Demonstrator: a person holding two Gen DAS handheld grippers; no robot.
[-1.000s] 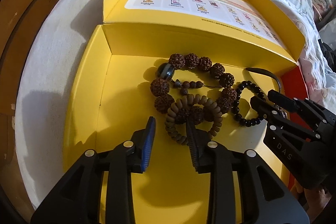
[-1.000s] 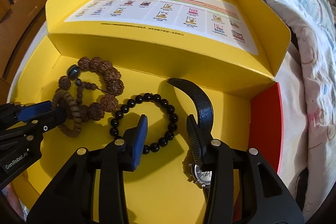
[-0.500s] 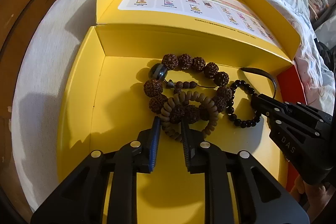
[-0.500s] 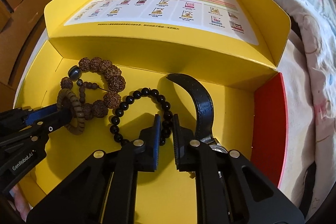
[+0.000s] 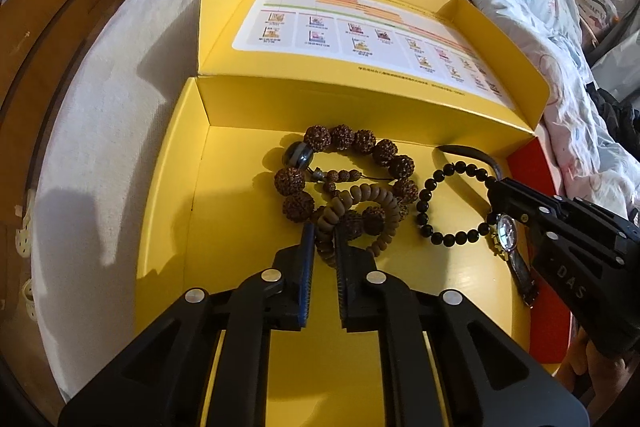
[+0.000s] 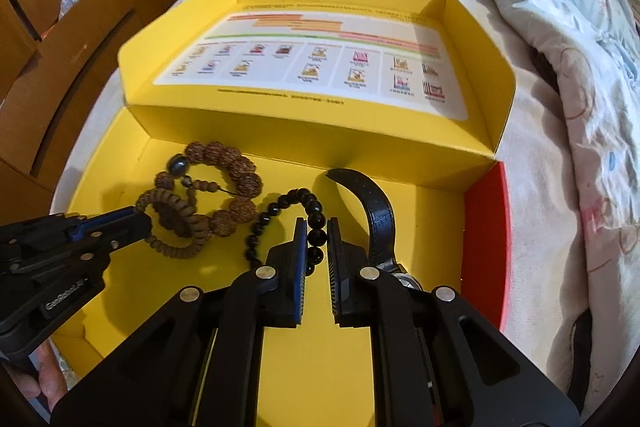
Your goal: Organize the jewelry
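Jaws of the left gripper point(image 5: 322, 241) are pinched on the near arc of the tan disc-bead bracelet point(image 5: 360, 217), whose loop runs away from them and lies over the lower beads of the large brown seed-bead bracelet point(image 5: 352, 143). Jaws of the right gripper point(image 6: 318, 241) are clamped on the black bead bracelet point(image 6: 280, 215), which is held at its near right side, the strand trailing off to the left toward the brown beads. Just right of it, a wristwatch point(image 5: 506, 231) is seen with its black strap point(image 6: 374, 207) curving toward the far wall. All of it sits on the floor of the yellow box point(image 5: 168, 227), resting on a bed point(image 5: 100, 115). Separation is judged to depend on the tan loop being drawn clear of the beads beneath it.
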